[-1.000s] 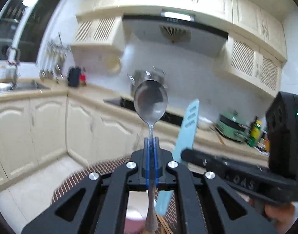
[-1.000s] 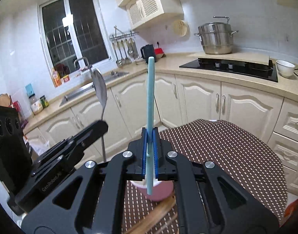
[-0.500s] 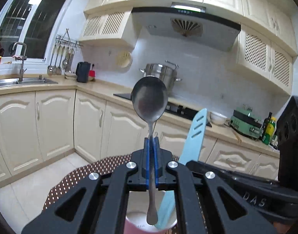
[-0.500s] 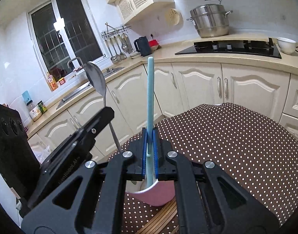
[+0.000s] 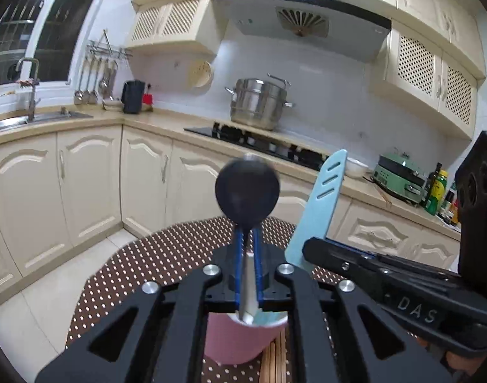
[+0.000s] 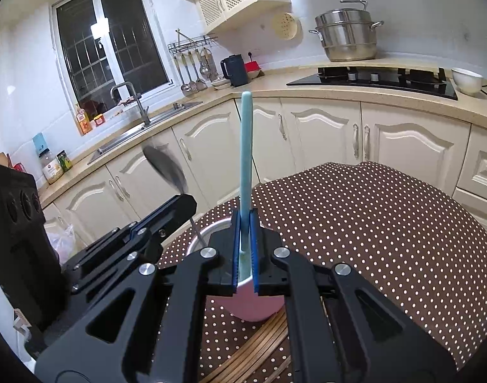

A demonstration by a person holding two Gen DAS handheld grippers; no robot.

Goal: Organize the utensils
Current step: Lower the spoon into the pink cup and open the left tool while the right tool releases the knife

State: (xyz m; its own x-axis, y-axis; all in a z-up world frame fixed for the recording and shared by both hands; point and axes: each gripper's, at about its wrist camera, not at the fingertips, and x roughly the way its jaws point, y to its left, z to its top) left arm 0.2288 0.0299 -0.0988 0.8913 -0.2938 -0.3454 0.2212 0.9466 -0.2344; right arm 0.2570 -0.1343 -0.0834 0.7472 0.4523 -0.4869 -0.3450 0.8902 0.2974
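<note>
Two utensils, steel spoon [image 5: 247,188] and pale-blue spatula [image 6: 246,146], stand in pink cup [image 6: 256,303].

Bright indoor light; fisheye edges; spoon [image 5: 247,191] motion-blurred.

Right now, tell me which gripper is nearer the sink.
Left. The left gripper sits on the sink side of the cup; the right gripper, holding the spatula, is on the far side.

cup [image 5: 240,340] pink | spatula [image 5: 318,204] light blue | tablecloth [image 6: 387,223] brown, white dots
</note>
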